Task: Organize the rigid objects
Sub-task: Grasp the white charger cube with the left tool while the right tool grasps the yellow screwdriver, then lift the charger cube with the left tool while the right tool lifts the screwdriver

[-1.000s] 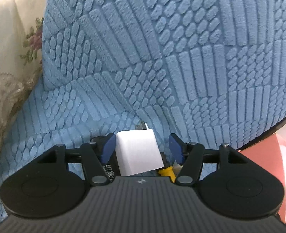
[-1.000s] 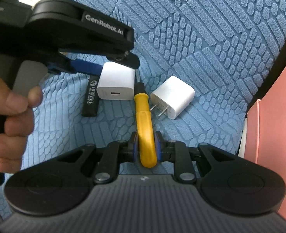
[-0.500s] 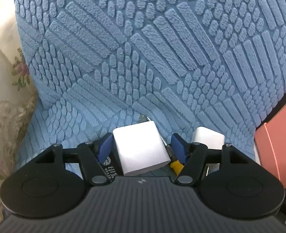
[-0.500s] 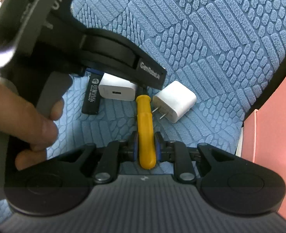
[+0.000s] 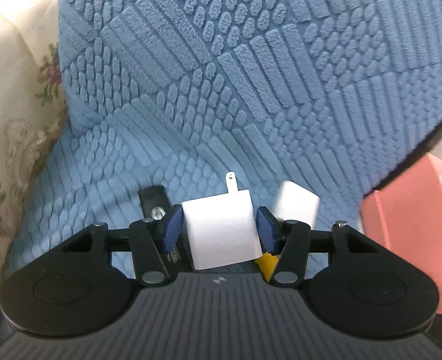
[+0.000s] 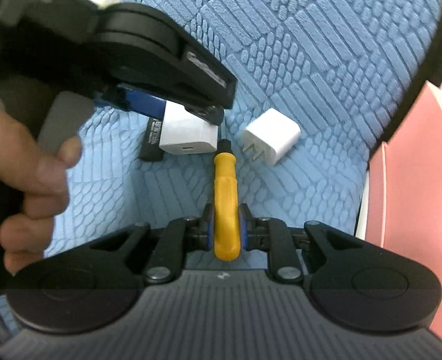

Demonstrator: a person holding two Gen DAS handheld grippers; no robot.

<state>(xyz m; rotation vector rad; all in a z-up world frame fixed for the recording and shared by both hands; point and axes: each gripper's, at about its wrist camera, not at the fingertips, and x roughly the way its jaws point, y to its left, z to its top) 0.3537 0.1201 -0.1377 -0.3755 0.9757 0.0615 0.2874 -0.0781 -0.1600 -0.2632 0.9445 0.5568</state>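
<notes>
My left gripper is shut on a white charger block, prongs pointing forward, held just above the blue textured seat cushion. The same charger shows in the right wrist view under the left gripper. My right gripper is shut on the yellow handle of a screwdriver, its black tip toward the charger. A second white charger lies on the cushion to the right; it also shows in the left wrist view. A black flat stick lies to the left.
A pink box stands at the right edge of the seat. Cream floral fabric lies to the left of the cushion. The person's hand holds the left gripper's handle.
The left gripper has closed on the white charger and lifted it a little, tilting so the prongs show. The right gripper stays shut on the screwdriver, nearly still.
</notes>
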